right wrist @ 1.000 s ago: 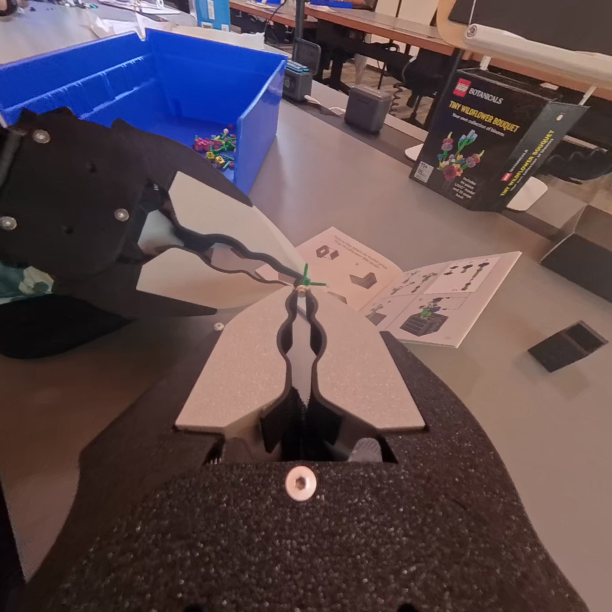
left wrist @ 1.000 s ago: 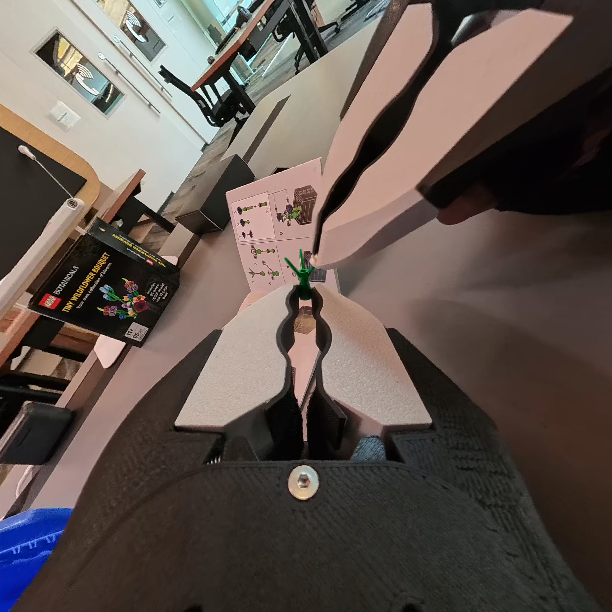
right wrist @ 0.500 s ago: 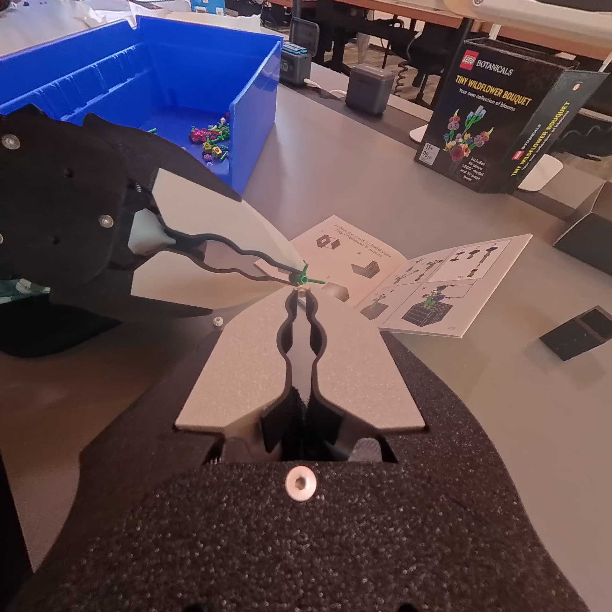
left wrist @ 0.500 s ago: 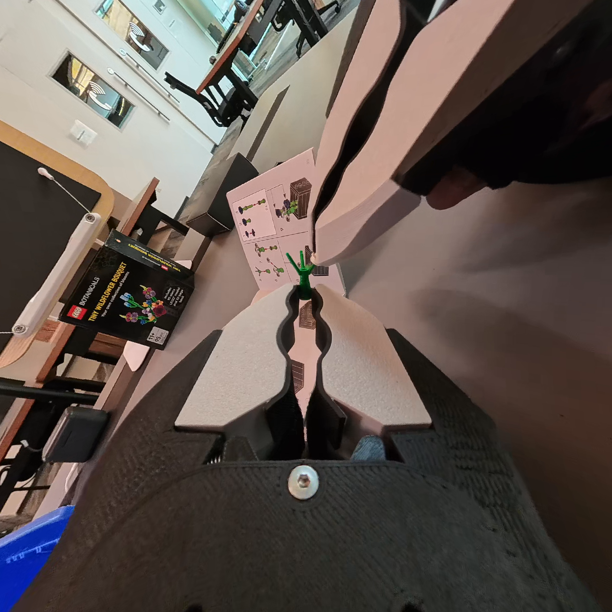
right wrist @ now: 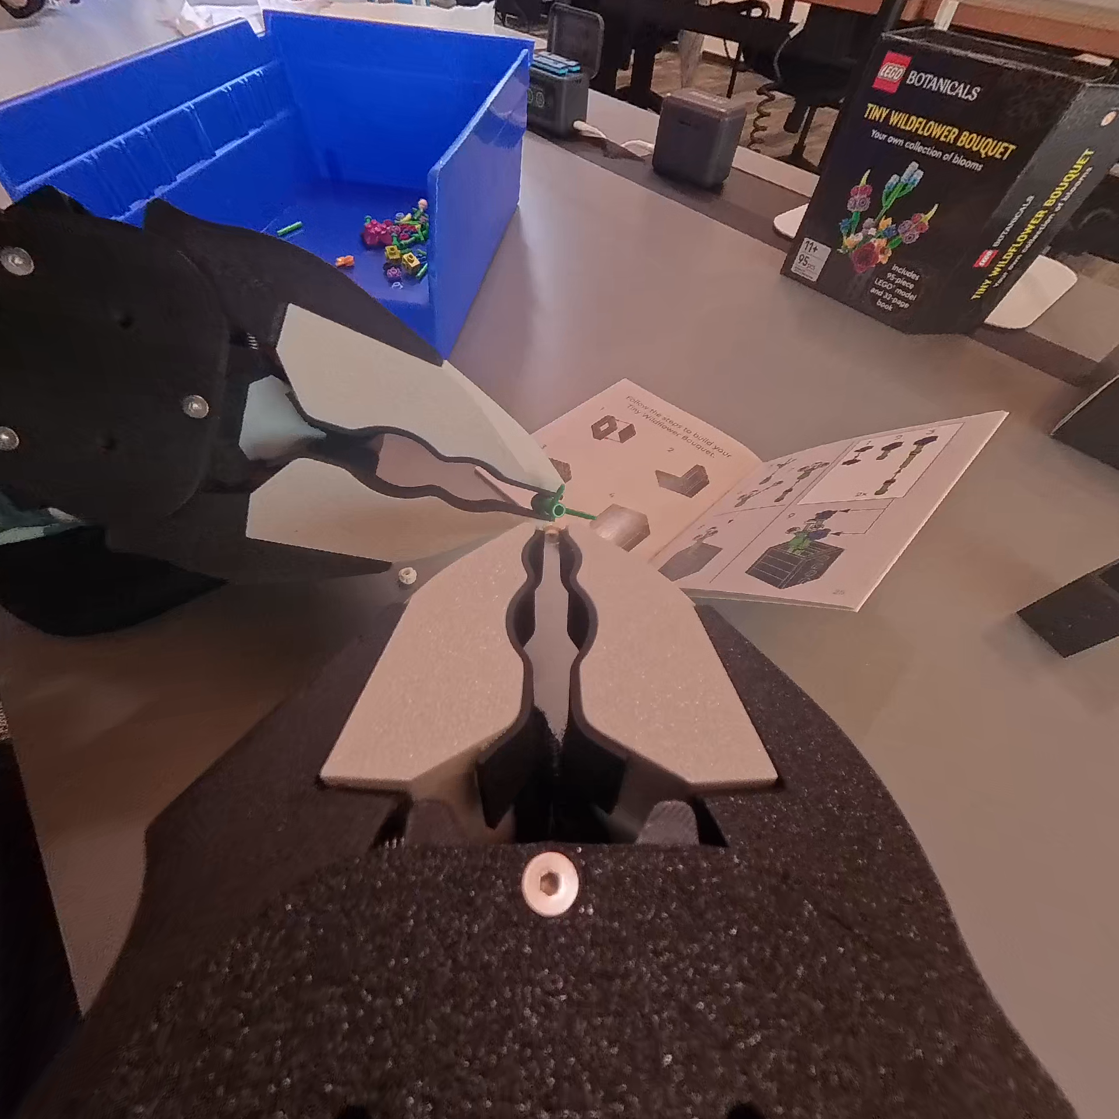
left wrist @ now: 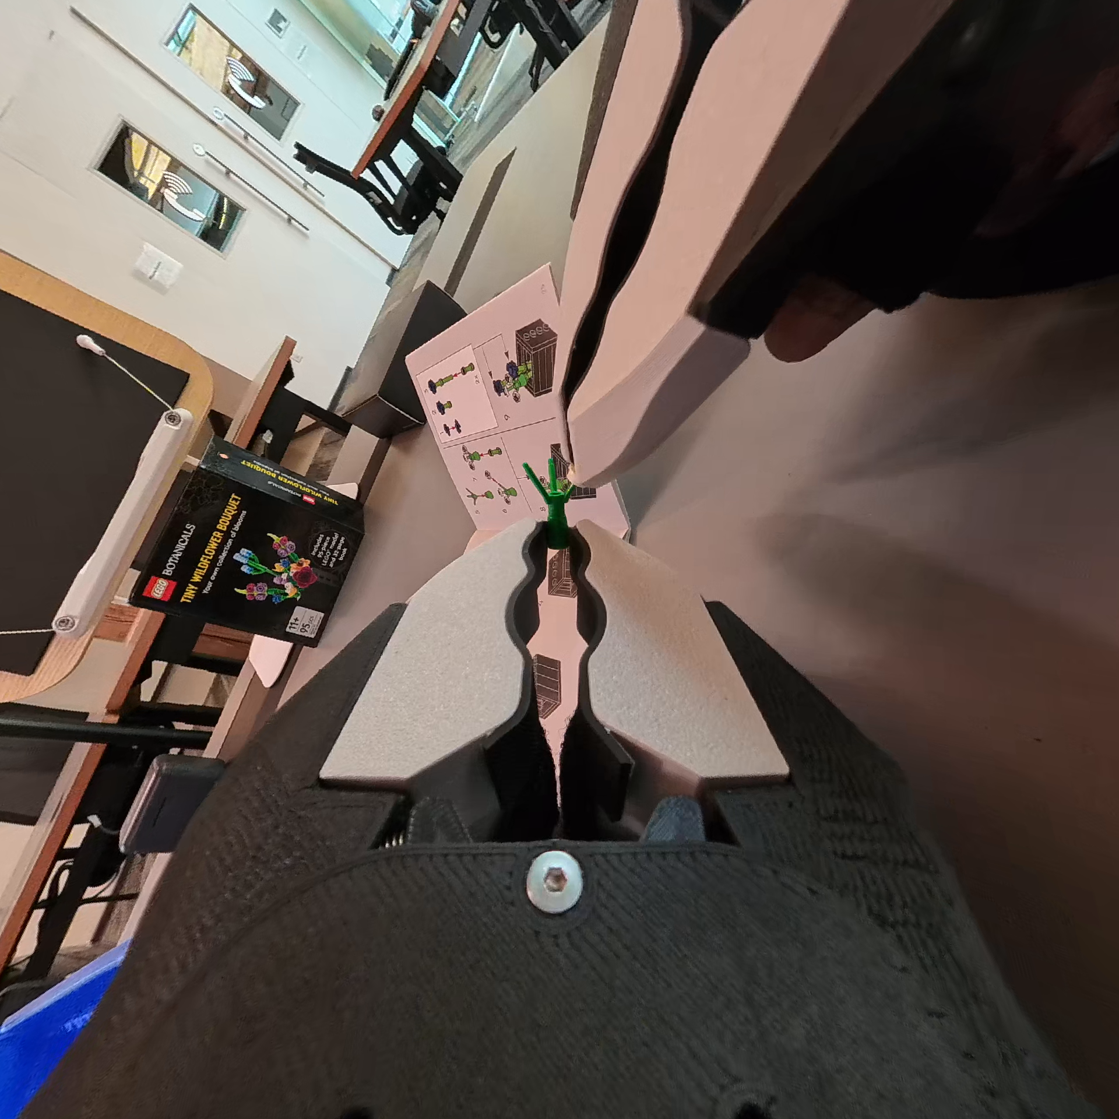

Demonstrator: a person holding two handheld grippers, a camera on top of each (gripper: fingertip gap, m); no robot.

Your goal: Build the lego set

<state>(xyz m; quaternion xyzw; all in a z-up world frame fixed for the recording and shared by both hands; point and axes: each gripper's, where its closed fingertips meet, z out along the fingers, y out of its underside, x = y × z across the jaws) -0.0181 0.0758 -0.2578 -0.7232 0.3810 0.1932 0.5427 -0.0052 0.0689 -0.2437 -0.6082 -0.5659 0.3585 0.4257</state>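
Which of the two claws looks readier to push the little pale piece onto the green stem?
The right gripper: it pinches the small pale piece just short of the green stem, which the left gripper holds steady.

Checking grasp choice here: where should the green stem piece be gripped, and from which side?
Grip the green stem piece by its thick lower shaft, from below along its axis, as the left gripper does. The thin prongs fan out on top, where the right gripper meets them.

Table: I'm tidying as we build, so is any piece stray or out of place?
Yes: one small pale round piece lies loose on the table, apart from the rest in the blue bin.
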